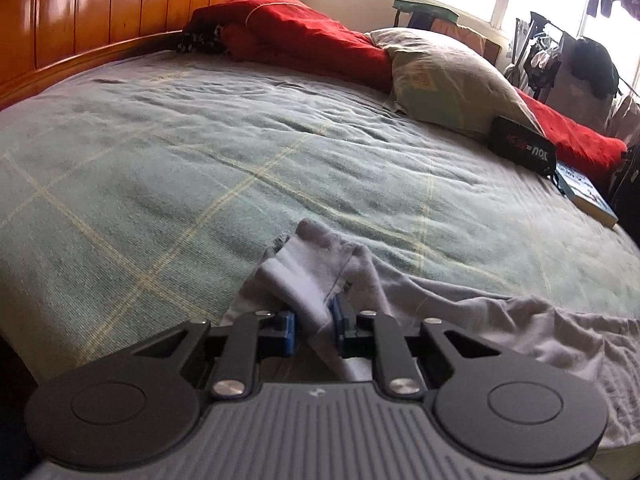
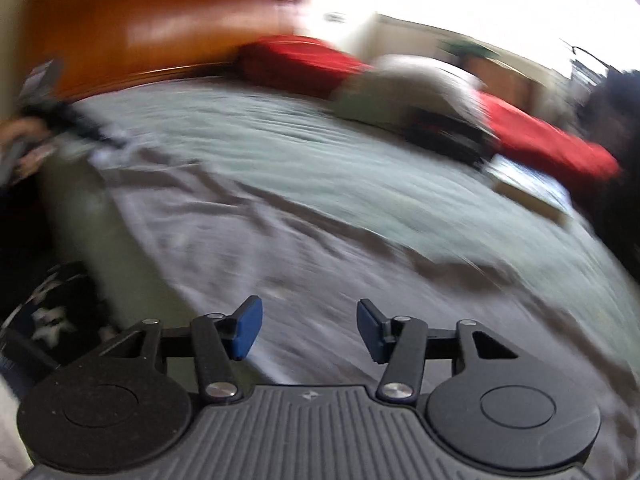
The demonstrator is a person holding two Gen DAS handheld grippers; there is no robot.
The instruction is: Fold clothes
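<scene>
A pale grey garment [image 1: 540, 332] lies spread along the near edge of the green checked bedspread [image 1: 200, 160]. My left gripper [image 1: 314, 330] is shut on a bunched, folded edge of the garment; the white band [image 1: 308, 276] sticks out past the blue pads. In the blurred right wrist view the same garment [image 2: 240, 220] stretches across the bed. My right gripper [image 2: 309, 330] hovers over it, open, with nothing between its pads. At the far left of that view a hand [image 2: 20, 136] holds the left gripper [image 2: 80, 124] at the garment's corner.
A red blanket [image 1: 304, 36] and a pillow [image 1: 440, 76] lie at the far side of the bed. A black case [image 1: 520, 146] and a book [image 1: 588, 196] rest near the right edge. A wooden headboard [image 1: 100, 12] stands at left, a clothes rack [image 1: 560, 60] by the window.
</scene>
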